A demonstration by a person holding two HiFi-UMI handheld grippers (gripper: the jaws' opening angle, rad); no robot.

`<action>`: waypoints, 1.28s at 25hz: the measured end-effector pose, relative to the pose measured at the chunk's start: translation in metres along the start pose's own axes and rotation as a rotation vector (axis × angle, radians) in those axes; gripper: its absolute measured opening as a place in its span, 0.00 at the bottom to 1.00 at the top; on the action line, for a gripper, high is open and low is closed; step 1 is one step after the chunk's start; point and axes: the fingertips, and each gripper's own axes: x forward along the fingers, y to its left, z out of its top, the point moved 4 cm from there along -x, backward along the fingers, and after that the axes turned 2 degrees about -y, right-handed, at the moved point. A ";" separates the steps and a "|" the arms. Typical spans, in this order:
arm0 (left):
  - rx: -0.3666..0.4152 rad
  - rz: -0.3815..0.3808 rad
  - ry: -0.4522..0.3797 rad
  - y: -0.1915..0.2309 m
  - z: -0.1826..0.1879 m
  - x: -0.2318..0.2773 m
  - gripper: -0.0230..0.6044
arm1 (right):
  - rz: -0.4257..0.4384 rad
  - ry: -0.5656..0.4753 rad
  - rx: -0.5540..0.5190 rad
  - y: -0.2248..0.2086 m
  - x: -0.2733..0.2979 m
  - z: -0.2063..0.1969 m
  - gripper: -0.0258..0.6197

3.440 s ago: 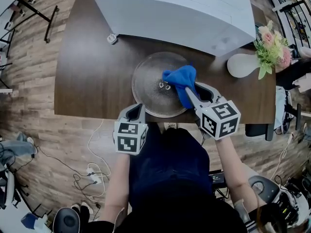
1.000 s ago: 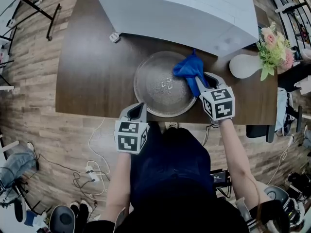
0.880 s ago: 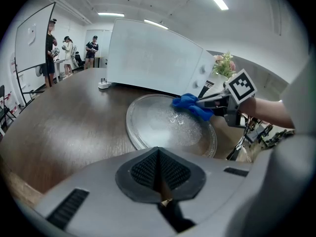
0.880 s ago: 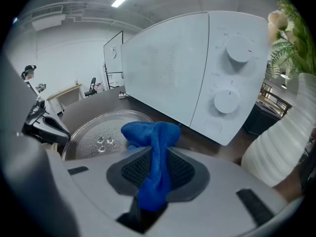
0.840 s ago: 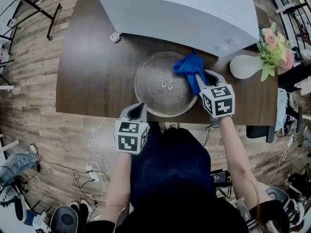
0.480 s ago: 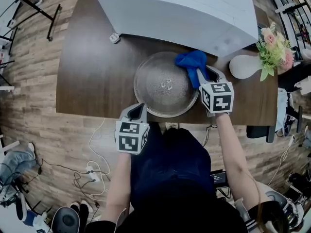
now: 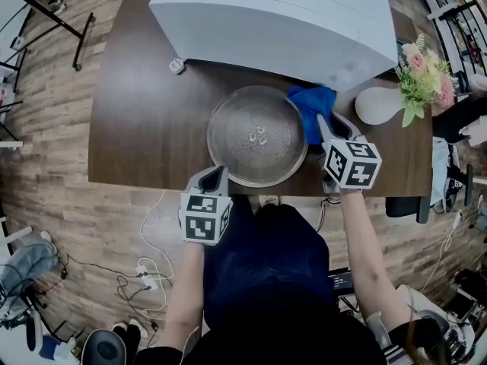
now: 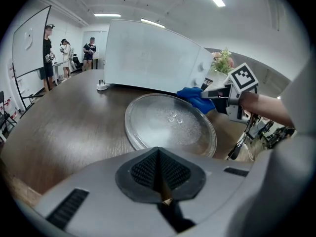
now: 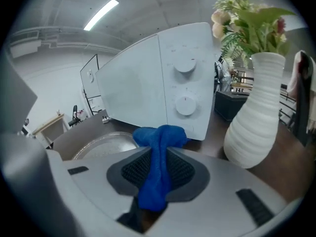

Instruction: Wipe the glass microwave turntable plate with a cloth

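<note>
**First:** What is the left claw (image 7: 215,175) doing, down at the lower left of the head view?

**Second:** It is hanging by the near edge of the dark worktop (image 7: 144,120). Its jaws are pressing together with nothing between them. Its own view is showing the two ribbed pads meeting along one line. The tip is pointing at the lower left rim of the glass plate (image 7: 236,147), just short of it.

**First:** And the plate itself?

**Second:** It is lying flat in the middle of the frame, on the worktop, right in front of the white microwave (image 7: 281,14) that is filling the top. A small white object (image 7: 176,66) is sitting at the upper left, beside the microwave's corner.

**First:** Where is the cloth?

**Second:** The blue cloth (image 7: 313,105) is bunching at the plate's upper right rim, between the glass and the microwave's front. The right claw (image 7: 323,124) is clamping it. In that claw's view a fold of blue is running down between the two pads, and the rest is spilling out ahead of them. The claw is reaching in from the lower right, with the person's forearm trailing behind it.

**First:** Anything further right?

**Second:** A white ribbed vase (image 7: 377,103) is standing near the cloth, apart from it. Pink flowers and green leaves (image 7: 424,74) are spreading toward the right edge.
</note>
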 end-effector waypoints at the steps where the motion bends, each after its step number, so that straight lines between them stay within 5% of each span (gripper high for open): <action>1: 0.004 0.003 -0.001 0.000 0.000 0.000 0.04 | 0.006 -0.005 0.020 0.000 -0.004 -0.001 0.16; 12: 0.040 0.036 -0.028 -0.002 0.003 -0.003 0.04 | 0.048 -0.043 0.150 0.006 -0.048 -0.017 0.16; 23: 0.056 -0.021 -0.063 -0.028 0.025 -0.017 0.04 | 0.107 -0.062 0.210 0.011 -0.076 -0.023 0.16; 32: 0.133 -0.128 -0.227 -0.054 0.093 -0.040 0.04 | 0.090 -0.249 0.264 0.010 -0.106 0.018 0.16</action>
